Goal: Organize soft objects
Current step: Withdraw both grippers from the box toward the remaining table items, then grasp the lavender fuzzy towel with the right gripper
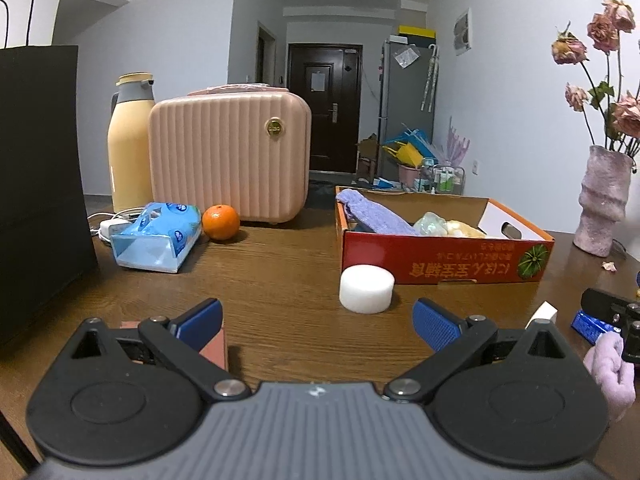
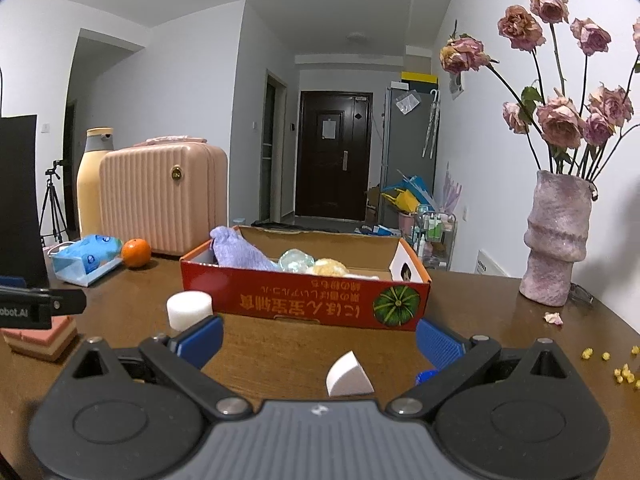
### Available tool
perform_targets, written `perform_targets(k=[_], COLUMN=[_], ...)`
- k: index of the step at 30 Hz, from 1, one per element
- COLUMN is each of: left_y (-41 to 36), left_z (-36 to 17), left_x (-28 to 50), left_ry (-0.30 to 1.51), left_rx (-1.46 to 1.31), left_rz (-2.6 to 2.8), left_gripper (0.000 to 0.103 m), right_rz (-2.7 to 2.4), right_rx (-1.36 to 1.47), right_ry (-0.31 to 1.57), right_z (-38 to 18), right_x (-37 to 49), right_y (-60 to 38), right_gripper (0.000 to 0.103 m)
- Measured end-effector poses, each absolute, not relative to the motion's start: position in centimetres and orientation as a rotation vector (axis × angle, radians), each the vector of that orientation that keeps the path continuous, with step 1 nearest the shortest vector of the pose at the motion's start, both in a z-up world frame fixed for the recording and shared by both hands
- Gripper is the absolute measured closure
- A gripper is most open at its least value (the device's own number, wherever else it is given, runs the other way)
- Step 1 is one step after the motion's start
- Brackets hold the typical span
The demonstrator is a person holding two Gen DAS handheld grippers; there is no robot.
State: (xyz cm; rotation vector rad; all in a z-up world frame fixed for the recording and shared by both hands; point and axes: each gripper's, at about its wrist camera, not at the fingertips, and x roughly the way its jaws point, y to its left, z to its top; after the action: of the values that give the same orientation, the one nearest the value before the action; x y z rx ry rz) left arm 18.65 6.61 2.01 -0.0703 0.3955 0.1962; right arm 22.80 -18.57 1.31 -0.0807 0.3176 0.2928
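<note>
Left gripper (image 1: 318,324) and right gripper (image 2: 320,340) are both hovering over the desk (image 1: 280,272) with jaws spread wide, holding nothing.

A white foam cylinder (image 1: 366,289) is sitting just beside the red cardboard box (image 2: 304,300), which is holding a purple cloth (image 2: 236,254) and sponges; a white wedge sponge (image 2: 347,375) is lying between the right gripper's fingers, ungripped.

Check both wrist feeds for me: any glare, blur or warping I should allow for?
Left wrist view: fisheye bends the walls, dark vignette in the corners, soft sheen on the table near the white foam cylinder. Right wrist view: same bowing, the vase leans, the white wedge stays sharp, faint sheen on the tabletop.
</note>
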Motion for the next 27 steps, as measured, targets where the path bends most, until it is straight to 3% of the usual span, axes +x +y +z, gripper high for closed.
perform_targets(k=[27], left_y=[6.57], left_z=[1.3], left_x=[18.65], left_ry=[0.405], left_rx=[-0.102], left_rz=[0.129], left_gripper=[0.0], right_rz=[0.276], right_rx=[-0.043], right_ry=[0.365], right_z=[0.75], right_x=[22.49], right_y=[-19.41], right_gripper=[0.0])
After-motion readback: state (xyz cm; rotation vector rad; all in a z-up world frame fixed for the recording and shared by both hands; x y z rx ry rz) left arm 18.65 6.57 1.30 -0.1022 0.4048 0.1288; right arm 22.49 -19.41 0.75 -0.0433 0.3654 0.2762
